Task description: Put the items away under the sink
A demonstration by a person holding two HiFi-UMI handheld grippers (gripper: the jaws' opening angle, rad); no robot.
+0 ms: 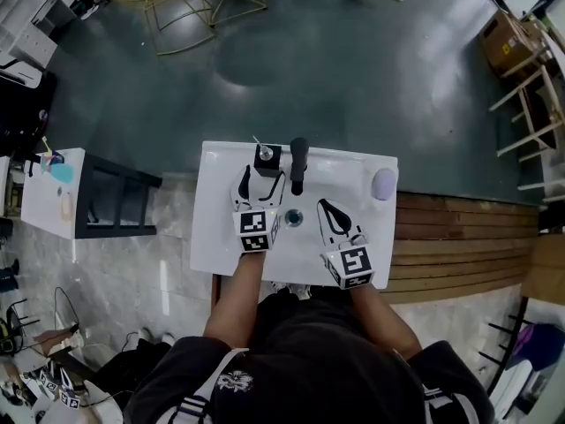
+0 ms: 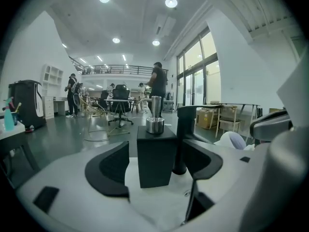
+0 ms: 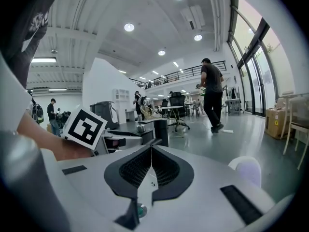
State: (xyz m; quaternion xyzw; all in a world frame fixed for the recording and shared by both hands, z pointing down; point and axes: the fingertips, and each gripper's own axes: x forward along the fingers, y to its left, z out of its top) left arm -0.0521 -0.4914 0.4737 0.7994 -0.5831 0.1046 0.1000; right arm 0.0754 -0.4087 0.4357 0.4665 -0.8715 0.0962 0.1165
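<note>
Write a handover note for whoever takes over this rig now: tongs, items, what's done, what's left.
Left tongs: open, either side of the black soap dispenser, not touching it.
Right tongs: shut, empty, over the white sink.
Dispenser stands on the sink beside the black faucet; a pale lilac rounded object sits at the back right corner.
Done: nothing visibly stowed.
Left: grip the dispenser, stow both under the sink; that space is out of view.

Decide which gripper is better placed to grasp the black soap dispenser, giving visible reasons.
Left. The left gripper has its jaws open and lined up on the soap dispenser, which it is not yet pressing. The right gripper is shut and sits farther away, over the basin.
</note>
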